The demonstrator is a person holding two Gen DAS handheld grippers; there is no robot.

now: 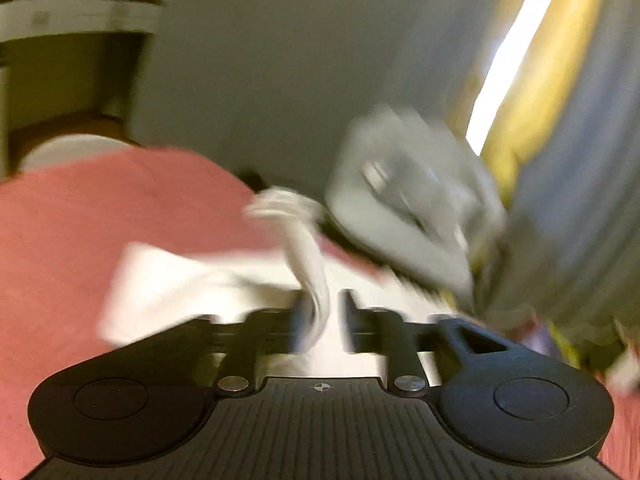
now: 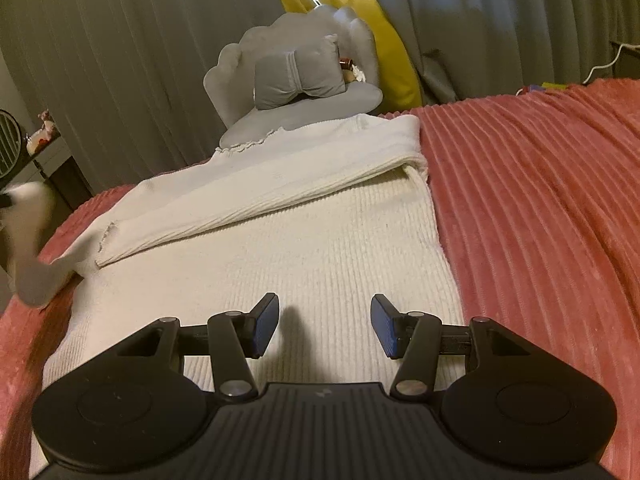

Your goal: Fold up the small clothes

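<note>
A white ribbed knit top [image 2: 304,236] lies flat on the pink ribbed bedcover [image 2: 540,208], its right sleeve [image 2: 280,184] folded across the body. My right gripper [image 2: 324,330] is open and empty, just above the top's lower part. In the blurred left wrist view my left gripper [image 1: 320,316] is shut on the top's left sleeve [image 1: 308,256], which rises as a strip from between the fingers; the rest of the top [image 1: 192,280] lies beyond on the bedcover [image 1: 100,208]. The lifted sleeve shows blurred at the left edge of the right wrist view [image 2: 32,248].
A grey shell-shaped cushion chair with a bow pillow [image 2: 296,76] stands beyond the bed, also in the left wrist view [image 1: 408,200]. Grey and yellow curtains [image 2: 384,32] hang behind. A dark side table with small items [image 2: 40,140] is at far left.
</note>
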